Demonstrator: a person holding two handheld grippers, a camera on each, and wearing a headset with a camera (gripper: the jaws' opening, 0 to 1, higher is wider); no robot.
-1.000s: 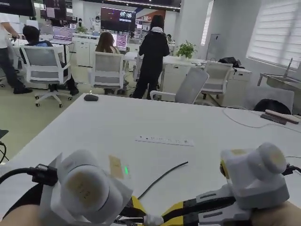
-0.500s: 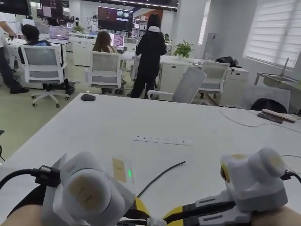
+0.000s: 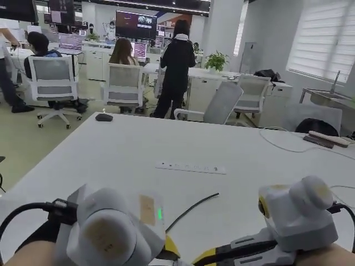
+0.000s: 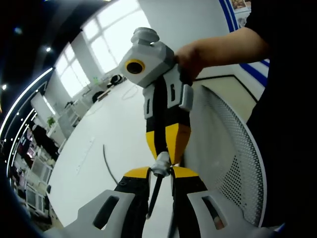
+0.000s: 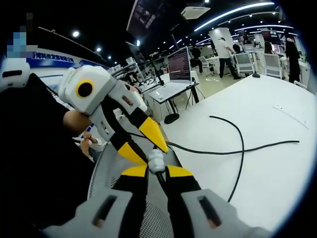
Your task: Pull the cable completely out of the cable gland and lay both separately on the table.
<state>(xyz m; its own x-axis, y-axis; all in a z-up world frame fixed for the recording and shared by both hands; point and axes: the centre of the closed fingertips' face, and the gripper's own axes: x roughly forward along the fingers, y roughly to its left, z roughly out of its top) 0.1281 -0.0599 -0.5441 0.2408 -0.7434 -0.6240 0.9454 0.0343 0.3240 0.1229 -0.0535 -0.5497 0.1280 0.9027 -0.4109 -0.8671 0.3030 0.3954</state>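
Low at centre of the left gripper view, left gripper [image 4: 160, 172] and right gripper [image 4: 167, 154] both clamp the white cable gland [image 4: 161, 163], tip to tip. Its black cable [image 4: 153, 197] trails back between the left jaws.

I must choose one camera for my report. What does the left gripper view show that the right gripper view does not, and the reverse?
Left gripper view: the right gripper, gripped by a hand, before bright windows.
Right gripper view: the left gripper and a dark desktop monitor.
Both: the small white cable gland between yellow-tipped fingers, the thin black cable, the white table and a white perforated chair back.
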